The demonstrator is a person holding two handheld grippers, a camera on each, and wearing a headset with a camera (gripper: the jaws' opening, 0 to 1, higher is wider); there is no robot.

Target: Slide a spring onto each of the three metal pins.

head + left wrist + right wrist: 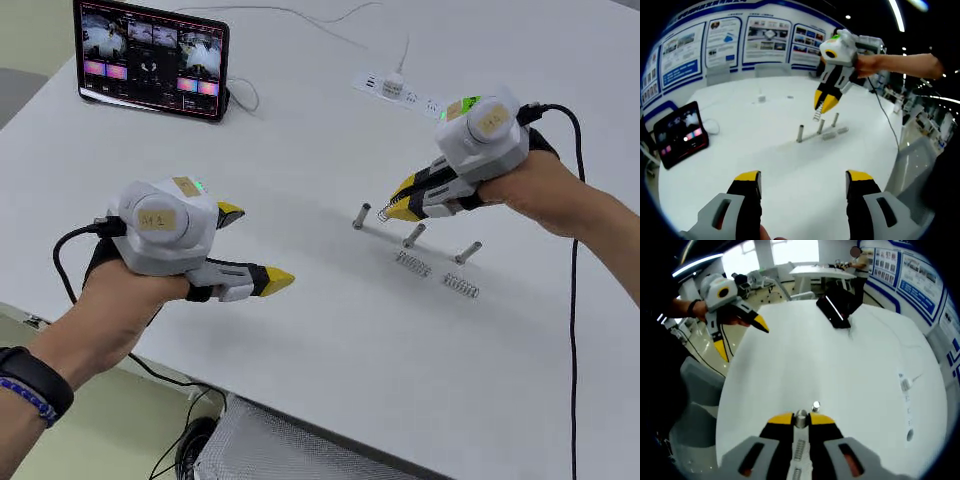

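Above the pins [412,236], right hand-held gripper [392,209] pinches a spring [799,452]; left hand-held gripper [262,245] stands spread.

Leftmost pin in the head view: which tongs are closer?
Right. The right tongs, shut on a spring, hover close by the pin; the left tongs are open, well off to its left.

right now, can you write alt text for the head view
The right gripper holds a spring close to three metal pins standing on a white table, with two more springs lying near them. The left gripper hovers open at the left; a tablet stands at the far left.
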